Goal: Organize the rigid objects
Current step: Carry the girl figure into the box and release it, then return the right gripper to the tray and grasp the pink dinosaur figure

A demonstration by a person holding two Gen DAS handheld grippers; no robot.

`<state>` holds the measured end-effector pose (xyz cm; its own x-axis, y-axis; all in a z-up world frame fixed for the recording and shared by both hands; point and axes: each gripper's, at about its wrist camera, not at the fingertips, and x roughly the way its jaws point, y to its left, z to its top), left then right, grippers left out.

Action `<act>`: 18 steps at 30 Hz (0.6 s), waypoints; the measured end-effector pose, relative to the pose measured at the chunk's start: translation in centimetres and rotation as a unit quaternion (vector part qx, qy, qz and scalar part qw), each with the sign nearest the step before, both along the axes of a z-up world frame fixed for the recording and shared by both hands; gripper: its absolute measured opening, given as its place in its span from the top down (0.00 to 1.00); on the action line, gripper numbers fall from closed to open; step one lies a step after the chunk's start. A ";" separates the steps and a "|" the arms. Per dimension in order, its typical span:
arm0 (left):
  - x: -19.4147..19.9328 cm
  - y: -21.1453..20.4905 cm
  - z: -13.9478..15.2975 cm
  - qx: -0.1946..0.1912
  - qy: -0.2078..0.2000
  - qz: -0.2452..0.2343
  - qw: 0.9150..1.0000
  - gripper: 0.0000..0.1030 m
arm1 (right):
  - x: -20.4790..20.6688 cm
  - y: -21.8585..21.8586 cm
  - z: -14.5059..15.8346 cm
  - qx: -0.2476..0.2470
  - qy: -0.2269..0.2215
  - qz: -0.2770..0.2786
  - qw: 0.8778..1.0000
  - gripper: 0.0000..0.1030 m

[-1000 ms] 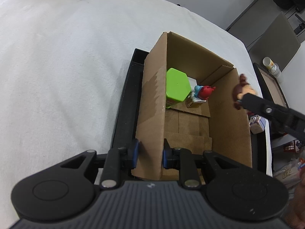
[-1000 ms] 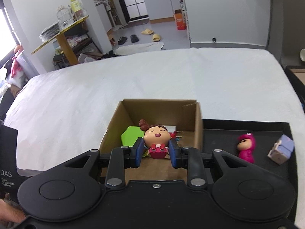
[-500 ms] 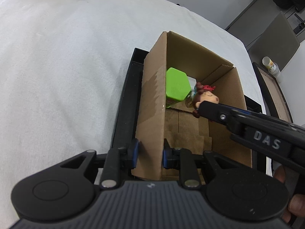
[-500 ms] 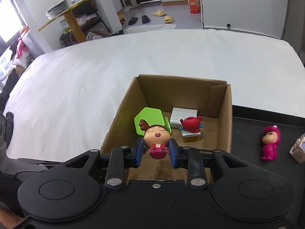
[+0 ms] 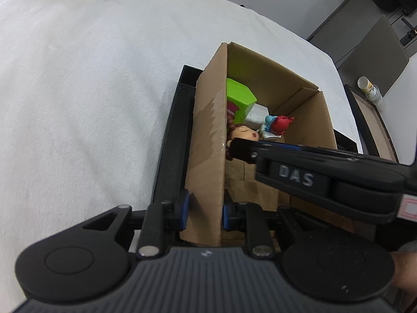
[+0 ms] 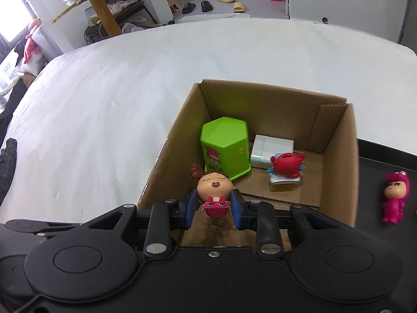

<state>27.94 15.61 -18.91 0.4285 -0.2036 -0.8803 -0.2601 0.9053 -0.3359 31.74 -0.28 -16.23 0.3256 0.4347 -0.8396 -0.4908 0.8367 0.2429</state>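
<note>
While the doll figurine [image 6: 214,185] is clamped by its body between the closed pads of the right gripper [image 6: 213,208], it has been carried from above the right wall a second ago down into the cardboard box [image 6: 336,156]; in the right wrist view it hangs low at the box's 7 o'clock corner, just beside the green hexagonal container [image 6: 224,148], with the red crab toy [image 6: 286,164] and white block [image 6: 272,146] at 3 o'clock; release is judged the next step; the box's left wall is pinched by the nearly closed left gripper [image 5: 204,212], unmoved; a pink figurine [image 6: 394,197] lies on the black tray [image 6: 385,161], judged still to be sorted
</note>
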 end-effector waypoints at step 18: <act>0.0 -0.1 0.1 0.001 0.000 0.001 1.000 0.79 | -0.4 -3.7 2.6 0.017 -0.012 -0.021 1.000 0.70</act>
